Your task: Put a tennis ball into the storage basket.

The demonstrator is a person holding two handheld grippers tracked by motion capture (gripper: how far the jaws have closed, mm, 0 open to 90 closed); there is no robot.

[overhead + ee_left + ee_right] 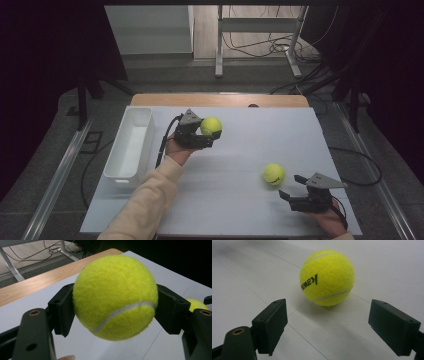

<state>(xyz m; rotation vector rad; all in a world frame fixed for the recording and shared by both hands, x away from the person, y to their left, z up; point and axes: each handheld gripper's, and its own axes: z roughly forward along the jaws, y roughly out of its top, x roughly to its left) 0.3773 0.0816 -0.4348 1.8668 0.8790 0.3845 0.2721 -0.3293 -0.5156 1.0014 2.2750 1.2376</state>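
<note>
A yellow tennis ball [210, 126] [115, 296] is clamped between the jaws of my left gripper [207, 131] [115, 312], held above the white table mat just right of the white bin [131, 145]. A second tennis ball [274, 174] [327, 277] with black lettering rests on the mat at the right. My right gripper [294, 187] [327, 326] sits low just behind that ball, jaws spread wide, the ball a little beyond the pads and not touched. That second ball also peeks past the left gripper's right jaw [197, 305].
The white rectangular bin stands along the mat's left edge. A wooden table edge [220, 99] runs behind the mat. Beyond it are a metal table frame [257, 40] and floor cables. Dark curtains flank both sides.
</note>
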